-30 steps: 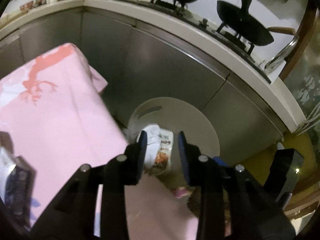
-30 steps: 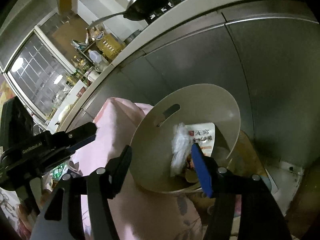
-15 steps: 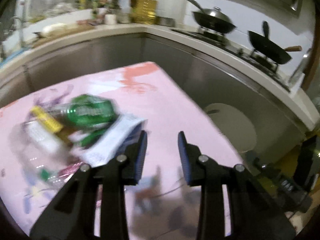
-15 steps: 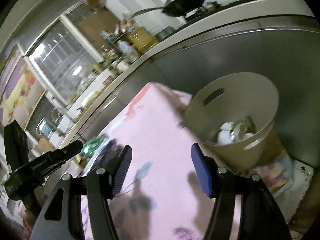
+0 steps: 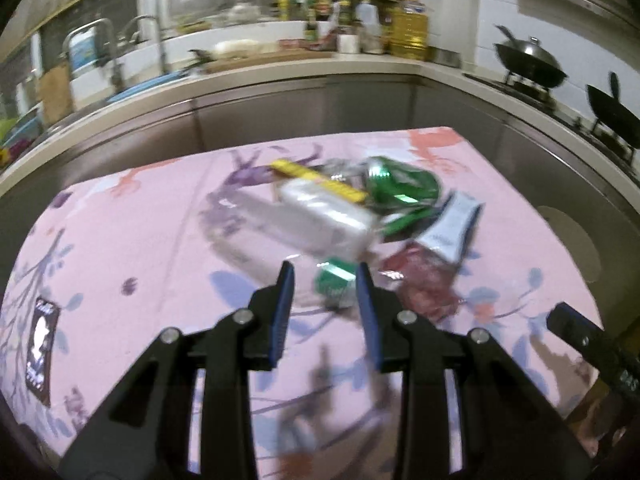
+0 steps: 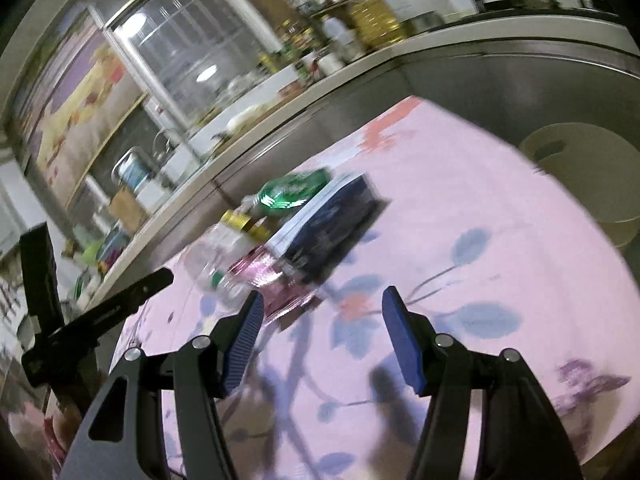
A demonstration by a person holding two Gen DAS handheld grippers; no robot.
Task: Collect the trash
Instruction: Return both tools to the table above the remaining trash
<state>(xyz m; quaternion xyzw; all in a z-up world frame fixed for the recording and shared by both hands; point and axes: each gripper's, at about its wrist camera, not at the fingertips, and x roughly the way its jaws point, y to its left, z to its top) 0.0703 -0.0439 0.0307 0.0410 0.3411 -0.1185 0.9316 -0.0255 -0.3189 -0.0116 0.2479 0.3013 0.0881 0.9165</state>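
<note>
Pink tablecloth (image 5: 120, 240), trash pile (image 5: 360, 208), both claws angled down, empty.

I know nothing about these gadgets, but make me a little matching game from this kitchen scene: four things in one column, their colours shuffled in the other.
Things:
1. crushed bottle
2. tablecloth
3. waste bin
4. wok

Colours:
a. cream
b. black
c. green
d. pink with a flower print

Pairs: 1-c, 2-d, 3-a, 4-b
</note>
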